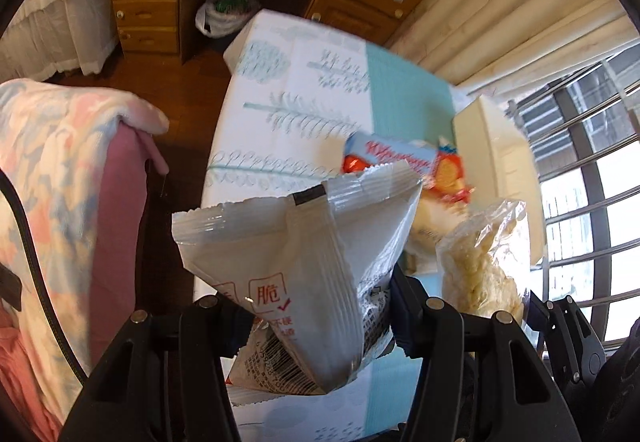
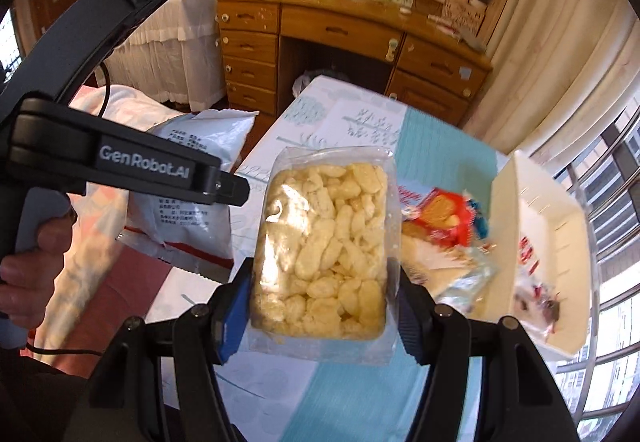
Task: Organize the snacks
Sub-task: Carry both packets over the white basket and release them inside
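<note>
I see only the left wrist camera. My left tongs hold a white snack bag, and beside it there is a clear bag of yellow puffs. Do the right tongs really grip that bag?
Observer: Yes. The right tongs are shut on the clear bag of puffs, with one pad on each long side.
Operator: I see the white bin only from outside. Is something already in it?
Observer: Yes. The open side of the white bin faces the right camera, and red and dark wrappers lie inside. They are too blurred to read.
</note>
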Tool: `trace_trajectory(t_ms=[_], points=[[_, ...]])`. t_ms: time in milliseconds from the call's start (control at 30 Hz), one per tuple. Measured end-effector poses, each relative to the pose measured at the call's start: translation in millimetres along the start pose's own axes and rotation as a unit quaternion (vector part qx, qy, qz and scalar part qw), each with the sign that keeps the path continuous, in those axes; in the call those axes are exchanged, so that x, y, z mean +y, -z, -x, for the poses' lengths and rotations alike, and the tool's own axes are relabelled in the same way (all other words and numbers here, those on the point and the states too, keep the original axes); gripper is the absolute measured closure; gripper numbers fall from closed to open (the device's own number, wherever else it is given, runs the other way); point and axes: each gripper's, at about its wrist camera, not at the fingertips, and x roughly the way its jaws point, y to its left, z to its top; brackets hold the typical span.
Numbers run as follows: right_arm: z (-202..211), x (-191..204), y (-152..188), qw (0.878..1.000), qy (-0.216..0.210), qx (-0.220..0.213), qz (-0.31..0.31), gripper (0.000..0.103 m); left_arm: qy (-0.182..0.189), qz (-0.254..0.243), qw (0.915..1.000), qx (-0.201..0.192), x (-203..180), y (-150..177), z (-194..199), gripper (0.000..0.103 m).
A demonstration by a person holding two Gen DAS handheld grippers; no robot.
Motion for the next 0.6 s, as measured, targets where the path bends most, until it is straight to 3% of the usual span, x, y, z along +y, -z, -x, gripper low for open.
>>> trace_trajectory(t_ms=[133, 233, 600], points=[[19, -26, 8, 0.999, 0.01, -0.026, 0.018, 0.04, 0.009, -0.008, 0.9979, -0.063, -30, 8, 25, 0.049], [33, -46, 13, 0.999, 0.021, -0.043, 0.024, 0.04, 0.021, -0.001, 0.9957, -0.09, -50, 13, 35, 0.049], [56, -137, 34, 0.995, 0.047, -0.081, 0.02, 0.04, 0.027, -0.01, 0.9872, -0.157, -131, 13, 44, 0.049]])
